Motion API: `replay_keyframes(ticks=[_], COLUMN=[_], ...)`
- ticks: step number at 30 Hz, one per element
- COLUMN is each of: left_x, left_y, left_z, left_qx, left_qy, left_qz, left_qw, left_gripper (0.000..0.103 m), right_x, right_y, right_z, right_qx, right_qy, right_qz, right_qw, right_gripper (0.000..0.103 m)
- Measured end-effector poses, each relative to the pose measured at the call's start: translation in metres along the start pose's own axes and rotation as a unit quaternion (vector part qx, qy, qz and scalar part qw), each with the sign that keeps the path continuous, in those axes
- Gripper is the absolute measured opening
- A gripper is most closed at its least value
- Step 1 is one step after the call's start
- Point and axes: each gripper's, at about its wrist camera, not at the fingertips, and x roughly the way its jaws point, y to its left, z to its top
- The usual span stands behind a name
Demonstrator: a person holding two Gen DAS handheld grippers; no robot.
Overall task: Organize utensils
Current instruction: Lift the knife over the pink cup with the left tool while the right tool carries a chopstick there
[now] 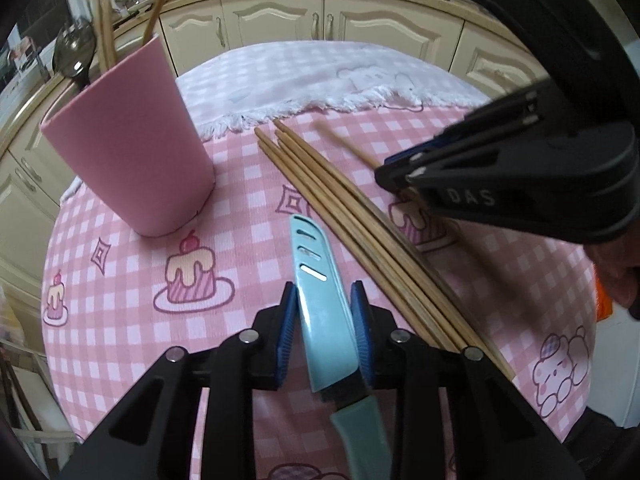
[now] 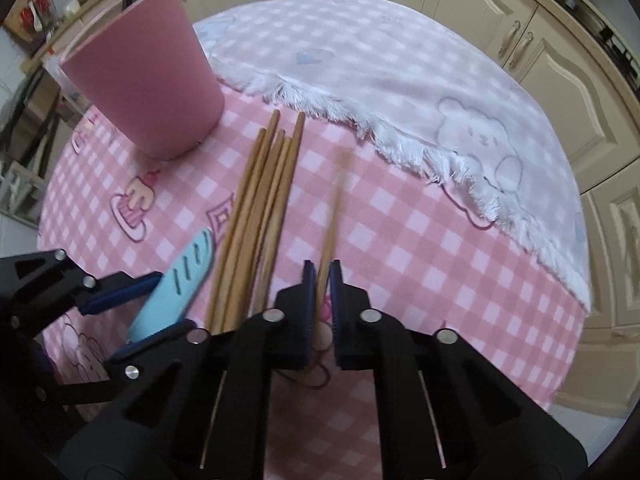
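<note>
Gripping the knife [image 1: 320, 300] in our left gripper [image 1: 326, 320], we clamp one chopstick [image 2: 334, 216] in our right gripper [image 2: 321, 280].

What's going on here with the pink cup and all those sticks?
A person is tidying utensils on a pink checked tablecloth, with a hand-held gripper in each hand. The left hand-held gripper has its jaws around a blue sheathed knife. The right hand-held gripper has closed on a single chopstick, apart from the chopstick bundle lying on the table. A pink cup stands nearby, already holding some chopsticks and a spoon.
</note>
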Motion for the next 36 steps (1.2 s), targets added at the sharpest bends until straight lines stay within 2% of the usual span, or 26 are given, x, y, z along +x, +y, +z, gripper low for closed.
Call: replay_keyframes(ticks=[2, 7, 10, 14, 16, 25, 36], left_x=[-0.005, -0.032, -0.051, -0.078, -0.090, -0.126, -0.181], left_y=[0.008, 0.026, 0.032, 0.039, 0.043, 0.044, 0.064], left_z=[-0.005, -0.014, -0.016, -0.022, -0.024, -0.011, 0.006], left_qx=[-0.023, -0.057, -0.064, -0.068, -0.072, -0.075, -0.071], left_qy=[-0.011, -0.060, -0.108, -0.175, -0.203, -0.285, -0.349], left_qz=[-0.015, -0.041, -0.043, -0.048, -0.051, -0.057, -0.050], left_qw=[0.9996, 0.9957, 0.9912, 0.9810, 0.9752, 0.9539, 0.9331], left_gripper=[0.025, 0.024, 0.024, 0.024, 0.024, 0.023, 0.023], right_x=[-0.006, -0.031, -0.052, -0.073, -0.083, -0.126, -0.175], right_y=[-0.008, -0.024, -0.029, -0.032, -0.031, -0.022, -0.009], right_z=[-0.006, -0.016, -0.019, -0.021, -0.023, -0.023, -0.002], right_qx=[0.027, 0.063, 0.079, 0.085, 0.082, 0.079, 0.069], right_qy=[-0.017, -0.073, -0.120, -0.172, -0.200, -0.306, -0.419], right_qz=[0.033, 0.061, 0.079, 0.093, 0.099, 0.103, 0.112], right_qw=[0.999, 0.993, 0.986, 0.977, 0.971, 0.943, 0.898], right_gripper=[0.005, 0.005, 0.005, 0.005, 0.005, 0.005, 0.005])
